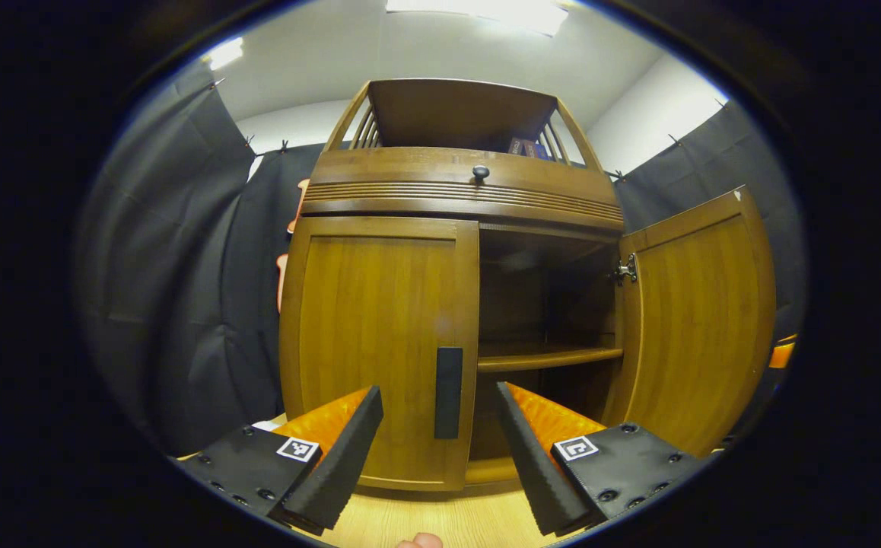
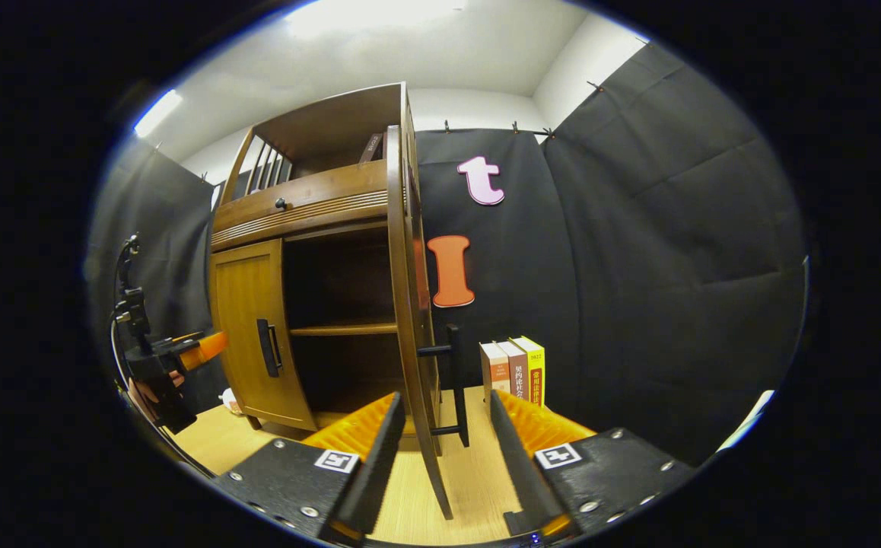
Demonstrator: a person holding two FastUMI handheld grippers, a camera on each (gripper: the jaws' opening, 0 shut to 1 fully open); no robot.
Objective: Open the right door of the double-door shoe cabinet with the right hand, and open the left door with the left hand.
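The brown wooden shoe cabinet (image 1: 456, 190) has its right door (image 1: 703, 320) swung out and its left door (image 1: 380, 342) closed. Both grippers, left (image 1: 440, 449) and right (image 2: 444, 449), gape empty; approaching the closed door's black handle (image 1: 449, 392) off-line, the left could slip off.

Shoe cabinet (image 1: 380, 304) brown wood-grain; door handle (image 1: 448, 392) black; books (image 2: 513, 369) white, maroon, yellow.
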